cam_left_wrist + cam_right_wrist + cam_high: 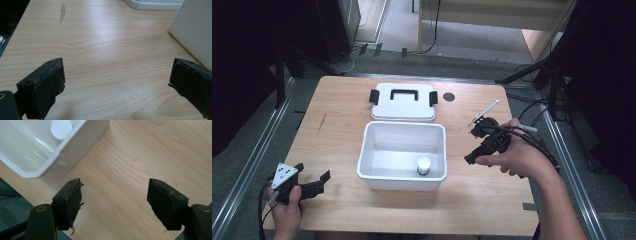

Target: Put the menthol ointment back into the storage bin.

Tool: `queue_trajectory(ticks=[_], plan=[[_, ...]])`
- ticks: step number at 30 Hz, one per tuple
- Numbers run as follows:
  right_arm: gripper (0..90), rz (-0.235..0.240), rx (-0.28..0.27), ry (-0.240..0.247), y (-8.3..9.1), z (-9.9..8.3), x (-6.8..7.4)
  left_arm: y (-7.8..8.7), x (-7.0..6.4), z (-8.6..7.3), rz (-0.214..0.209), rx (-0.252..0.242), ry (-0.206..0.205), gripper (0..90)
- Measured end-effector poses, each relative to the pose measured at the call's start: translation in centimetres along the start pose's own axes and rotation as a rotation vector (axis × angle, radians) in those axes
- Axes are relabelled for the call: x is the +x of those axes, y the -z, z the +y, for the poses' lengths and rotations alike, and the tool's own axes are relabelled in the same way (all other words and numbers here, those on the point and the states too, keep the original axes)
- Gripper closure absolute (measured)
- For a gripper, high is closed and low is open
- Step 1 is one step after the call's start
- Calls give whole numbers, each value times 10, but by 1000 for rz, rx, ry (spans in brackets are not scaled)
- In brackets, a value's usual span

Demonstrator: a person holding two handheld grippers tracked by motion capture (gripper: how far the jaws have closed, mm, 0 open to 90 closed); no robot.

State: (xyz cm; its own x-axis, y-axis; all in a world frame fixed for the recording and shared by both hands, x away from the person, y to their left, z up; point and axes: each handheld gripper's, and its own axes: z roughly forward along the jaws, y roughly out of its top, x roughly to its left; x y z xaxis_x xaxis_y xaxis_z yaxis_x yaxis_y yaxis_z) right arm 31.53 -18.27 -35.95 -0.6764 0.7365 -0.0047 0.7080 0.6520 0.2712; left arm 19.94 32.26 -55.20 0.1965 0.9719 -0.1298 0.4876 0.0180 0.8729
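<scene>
Since the small jar (424, 165) stands inside the open box (377, 150), its lid (403, 102) set aside, I hold my right gripper (477, 142) released just beside that box, jaws wide and empty. My left gripper (312, 183) waits released too, the box off to its right.

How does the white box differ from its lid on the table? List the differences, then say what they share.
The box is deep and open-topped; the lid is flat. The lid carries a black handle and black side clips; the box shows none. The box holds a small white-capped container; the lid holds nothing. The lid lies behind the box. Both are white, rectangular plastic.
</scene>
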Motion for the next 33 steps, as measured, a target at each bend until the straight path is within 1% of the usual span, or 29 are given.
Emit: queue_trajectory(ticks=[1,2,3,4,5,6,7,8,10,12,13,14,16,17,19,20,21,22,23,24,25,26,27,28,29,30,31,32,33], plan=[[288,0,0,0,0,0,0,0,0,0,0,0,0,6],[288,2,7,-20,-3,-6,-4,0,0,0,1,2,-4,6],[288,2,7,-20,-3,-6,-4,0,0,0,1,2,-4,6],[288,2,8,-30,-6,-12,-8,0,0,0,2,2,-6,6],[288,2,8,-30,-6,-12,-8,0,0,0,2,2,-6,6],[289,4,7,-43,-10,-17,-12,0,0,0,3,-1,-1,6],[289,4,7,-43,-10,-17,-12,0,0,0,2,-1,-1,6],[289,8,8,-55,-15,-22,-15,0,0,0,2,2,-3,6],[290,8,8,-60,-17,-24,-17,0,0,0,2,2,-4,6],[292,8,1,-73,-25,-31,-21,0,0,0,3,1,-4,6],[292,8,1,-73,-25,-31,-21,0,0,0,3,1,-4,6],[293,10,-7,-82,-31,-36,-23,0,0,0,2,1,-4,6],[293,12,-9,-94,-38,-41,-24,0,0,0,2,1,-4,6],[293,12,-9,-94,-38,-41,-24,0,0,0,2,1,-4,6],[293,14,-20,-105,-47,-48,-27,0,0,0,2,1,-4,6],[293,14,-20,-105,-47,-48,-27,0,0,0,2,1,-4,6],[293,16,-31,-125,-53,-53,-29,0,0,0,2,1,-3,6],[293,18,-30,-139,-55,-55,-30,0,0,0,3,2,-5,6],[293,18,-30,-139,-55,-55,-30,0,0,0,3,2,-5,6],[293,16,-41,-143,-61,-61,-33,0,0,0,3,2,-5,6],[293,16,-41,-143,-61,-61,-33,0,0,0,3,2,-5,6],[293,7,-49,-153,-67,-67,-36,0,0,0,3,2,-5,6],[293,7,-49,-153,-67,-67,-36,0,0,0,3,2,-5,6],[292,-7,-57,-151,-69,-69,-37,0,0,0,3,2,-5,6],[292,-48,-103,-163,-73,-75,-41,0,0,0,3,2,-5,6],[292,-56,-132,-184,-75,-78,-43,0,0,0,3,2,-4,6],[292,-56,-132,-184,-75,-78,-43,0,0,0,3,2,-4,6],[291,-57,-159,-193,-76,-81,-46,0,0,0,3,2,-3,6],[291,-53,-224,-205,-81,-90,-49,0,0,0,5,2,-7,6]])
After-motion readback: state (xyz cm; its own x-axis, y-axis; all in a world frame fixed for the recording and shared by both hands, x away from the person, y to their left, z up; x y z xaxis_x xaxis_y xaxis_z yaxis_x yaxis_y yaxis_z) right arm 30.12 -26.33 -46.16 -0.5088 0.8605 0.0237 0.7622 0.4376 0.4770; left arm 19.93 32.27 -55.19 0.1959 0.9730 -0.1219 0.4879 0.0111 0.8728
